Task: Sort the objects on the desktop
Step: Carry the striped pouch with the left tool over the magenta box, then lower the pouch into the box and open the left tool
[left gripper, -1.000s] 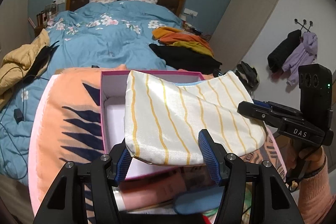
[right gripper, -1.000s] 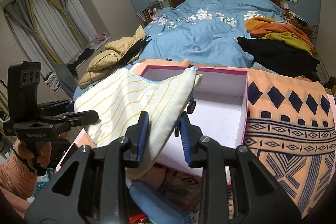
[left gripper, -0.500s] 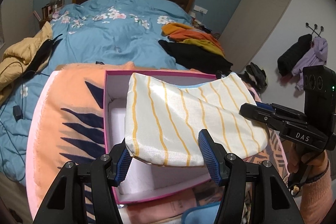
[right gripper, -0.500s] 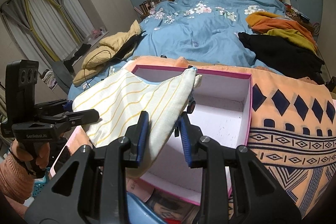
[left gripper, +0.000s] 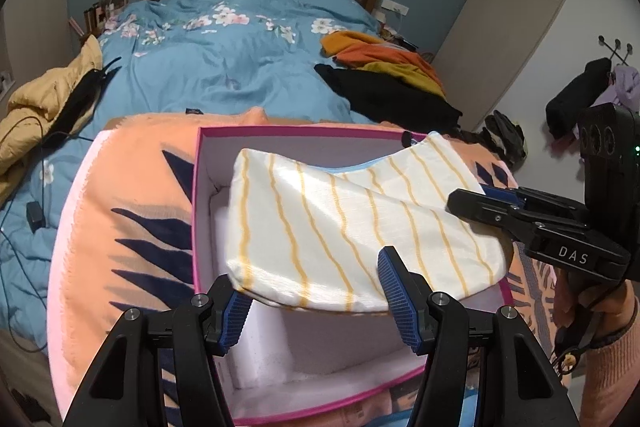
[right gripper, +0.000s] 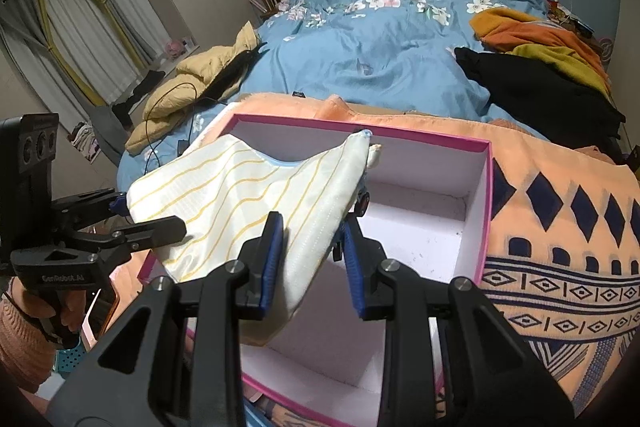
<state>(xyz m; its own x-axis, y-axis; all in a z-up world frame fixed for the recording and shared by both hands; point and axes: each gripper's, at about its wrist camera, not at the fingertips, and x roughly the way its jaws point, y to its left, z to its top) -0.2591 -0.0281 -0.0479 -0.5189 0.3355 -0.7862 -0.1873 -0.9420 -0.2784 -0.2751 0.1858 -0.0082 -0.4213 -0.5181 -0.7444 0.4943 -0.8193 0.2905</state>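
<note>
white fabric pouch (left gripper: 352,227) with yellow stripes, found suspended over the open pink-rimmed box (left gripper: 195,211), not resting inside. left gripper (left gripper: 316,301) noted with fingers spread wide apart, the pouch's lower edge lying between the pads, contact not determinable. right gripper (right gripper: 310,261) noted clamped on the pouch's side, cloth pinched between both blue pads. box seen directly ahead of and beneath both sets of fingers, set on an orange patterned blanket (right gripper: 560,227).
</note>
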